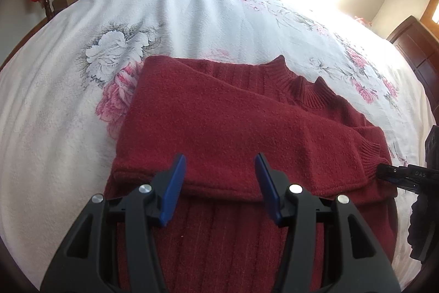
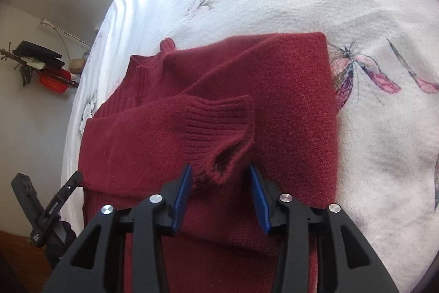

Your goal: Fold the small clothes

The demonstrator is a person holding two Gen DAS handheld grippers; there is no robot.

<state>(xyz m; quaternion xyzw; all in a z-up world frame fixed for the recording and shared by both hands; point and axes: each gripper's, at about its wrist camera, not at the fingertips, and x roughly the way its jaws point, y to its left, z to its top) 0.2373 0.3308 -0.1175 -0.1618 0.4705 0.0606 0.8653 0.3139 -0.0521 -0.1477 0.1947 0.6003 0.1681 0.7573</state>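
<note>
Both claws were spread wide and empty, left claw (image 1: 221,172) and right claw (image 2: 219,183) over the red sweater (image 1: 219,122) on the bed (image 1: 55,114); soft, floppy knit, so I'd probably pinch the hem corners, not the loose cuff (image 2: 219,125).

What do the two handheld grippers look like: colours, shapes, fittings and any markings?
Both the left gripper and the right gripper have matte black frames with triangular cut-outs, round silver bolts and two flat blue ribbed fingers. One side bar carries small white lettering, too small to read.
</note>
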